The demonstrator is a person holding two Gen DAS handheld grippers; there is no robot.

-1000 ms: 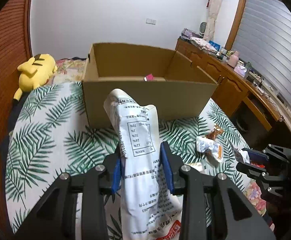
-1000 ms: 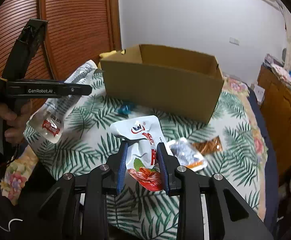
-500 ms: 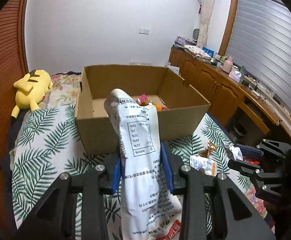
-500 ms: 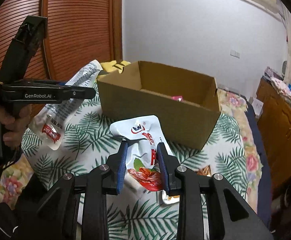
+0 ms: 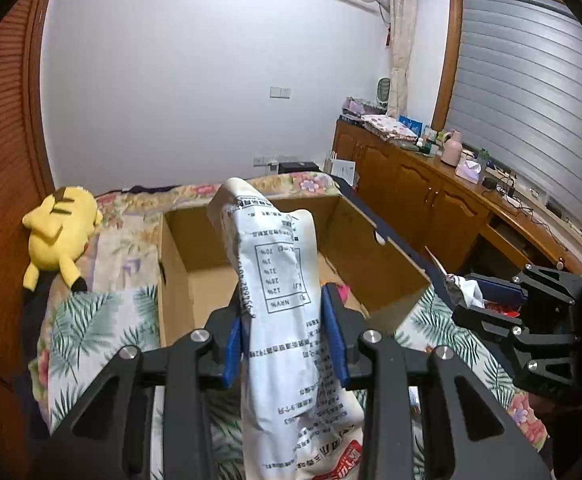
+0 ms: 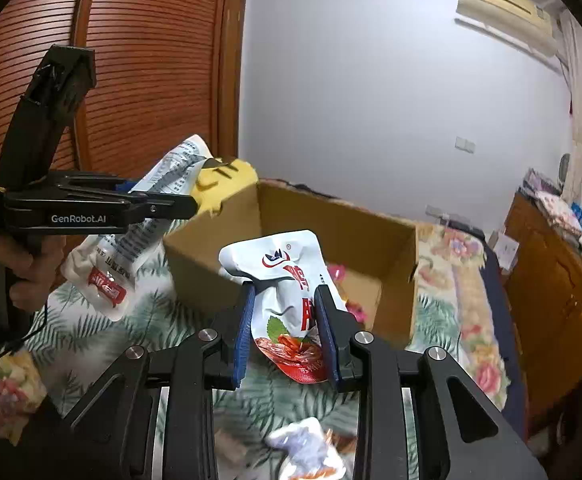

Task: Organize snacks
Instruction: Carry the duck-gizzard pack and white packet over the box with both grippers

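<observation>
My left gripper (image 5: pixel 285 300) is shut on a long white snack bag (image 5: pixel 283 320) printed with black text, held above the near wall of the open cardboard box (image 5: pixel 375 268). In the right wrist view that bag (image 6: pixel 131 248) hangs from the left gripper (image 6: pixel 187 204), which a hand holds. My right gripper (image 6: pixel 285 296) is shut on a white and red snack pouch (image 6: pixel 287 280), raised in front of the cardboard box (image 6: pixel 207 256). Pink wrappers (image 6: pixel 337 270) lie on the box floor. The right gripper (image 5: pixel 455 284) shows at the right edge of the left wrist view.
The box stands on a bed with a palm-leaf cover (image 5: pixel 91 320). A yellow plush toy (image 5: pixel 59 232) lies at the back left. A loose snack packet (image 6: pixel 311 452) lies on the cover below my right gripper. Wooden cabinets (image 5: pixel 431 208) with clutter run along the right wall.
Both grippers have risen and moved toward the box with their bags still held. The box's inside now shows from above, and the loose packets on the cover have slipped below the fingers.
</observation>
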